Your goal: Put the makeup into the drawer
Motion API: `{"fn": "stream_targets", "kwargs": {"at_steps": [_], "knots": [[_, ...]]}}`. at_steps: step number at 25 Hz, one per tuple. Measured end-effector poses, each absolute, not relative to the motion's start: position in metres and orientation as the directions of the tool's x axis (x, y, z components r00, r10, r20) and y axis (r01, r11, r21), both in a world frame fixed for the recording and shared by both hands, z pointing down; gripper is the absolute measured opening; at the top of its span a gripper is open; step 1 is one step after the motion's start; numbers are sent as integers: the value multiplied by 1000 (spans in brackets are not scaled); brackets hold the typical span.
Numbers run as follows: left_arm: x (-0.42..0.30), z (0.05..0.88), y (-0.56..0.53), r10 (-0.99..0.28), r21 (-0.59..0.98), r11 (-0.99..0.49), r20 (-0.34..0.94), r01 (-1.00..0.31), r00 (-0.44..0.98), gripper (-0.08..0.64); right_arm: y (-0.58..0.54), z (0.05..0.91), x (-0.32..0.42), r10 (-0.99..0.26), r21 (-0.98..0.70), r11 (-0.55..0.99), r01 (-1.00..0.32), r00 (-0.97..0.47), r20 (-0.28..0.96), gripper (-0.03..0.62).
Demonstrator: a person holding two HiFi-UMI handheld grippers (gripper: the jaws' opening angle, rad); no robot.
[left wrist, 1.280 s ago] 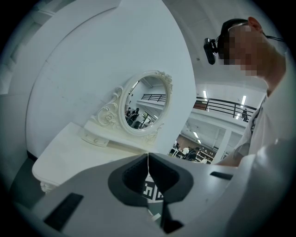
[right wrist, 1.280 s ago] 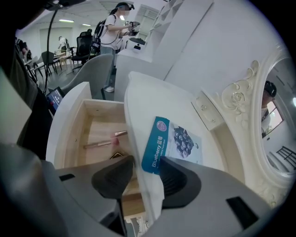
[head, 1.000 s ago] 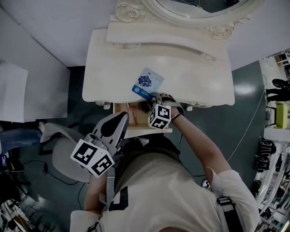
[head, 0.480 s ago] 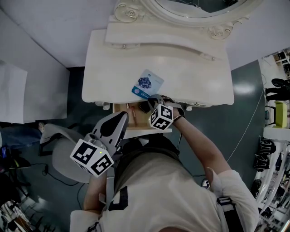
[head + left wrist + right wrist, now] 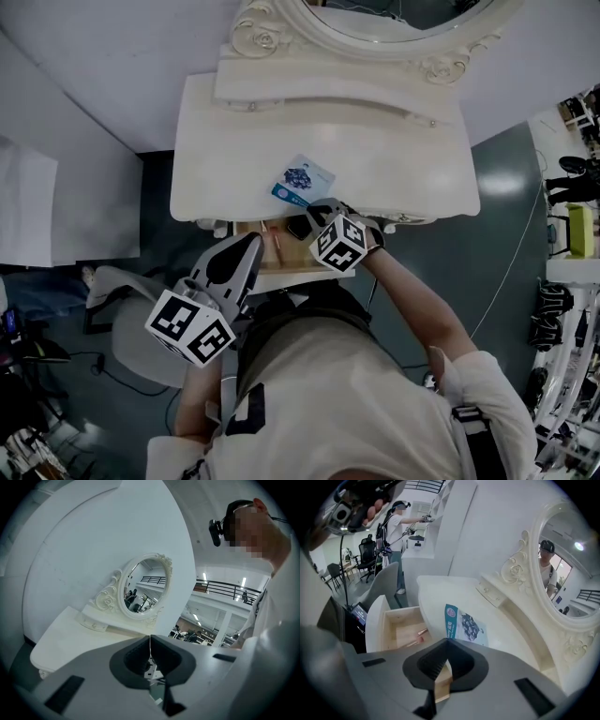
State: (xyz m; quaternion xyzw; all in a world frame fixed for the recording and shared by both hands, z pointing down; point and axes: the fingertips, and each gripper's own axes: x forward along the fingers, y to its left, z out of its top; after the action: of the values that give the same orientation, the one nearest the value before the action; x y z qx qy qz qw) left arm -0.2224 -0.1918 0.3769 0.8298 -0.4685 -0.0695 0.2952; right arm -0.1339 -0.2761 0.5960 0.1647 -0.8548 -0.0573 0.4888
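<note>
Looking steeply down, we are facing a cream dressing table that is standing against a white wall on a dark grey-green floor. Around it is a big, bright room, with office chairs showing off to one side. An oval mirror in a carved, scrolled frame is rising from the raised shelf at the table's back, and a pale grey chair is sitting on our left. We are holding our right gripper at the table's front edge, its claw clenched on the near edge of the packet, a flat, glossy white sachet with a blue strip and a dark berry picture. The packet is sitting at the front of the smooth tabletop, just beyond the open drawer; whether its far end is resting on the table we cannot tell. The drawer is standing pulled out below that front edge, a shallow box of bare light wood, and a slim pink stick is lying on its bottom. The right gripper and its marker cube are covering the drawer's right part from above. We are holding our left gripper level and short of the table, its grey claw clenched shut with nothing in it.
</note>
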Motion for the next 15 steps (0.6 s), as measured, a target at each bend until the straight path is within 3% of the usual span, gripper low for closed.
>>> {"fn": "stream_targets", "kwargs": {"at_steps": [6, 15], "knots": [[-224, 371, -187, -815, 540, -403, 156, -739, 559, 58, -276, 564, -129, -383, 198, 904, -379, -510, 771, 26], [-219, 374, -175, -791, 542, -423, 170, -726, 587, 58, -253, 526, -121, -400, 106, 873, -475, -576, 713, 26]]}}
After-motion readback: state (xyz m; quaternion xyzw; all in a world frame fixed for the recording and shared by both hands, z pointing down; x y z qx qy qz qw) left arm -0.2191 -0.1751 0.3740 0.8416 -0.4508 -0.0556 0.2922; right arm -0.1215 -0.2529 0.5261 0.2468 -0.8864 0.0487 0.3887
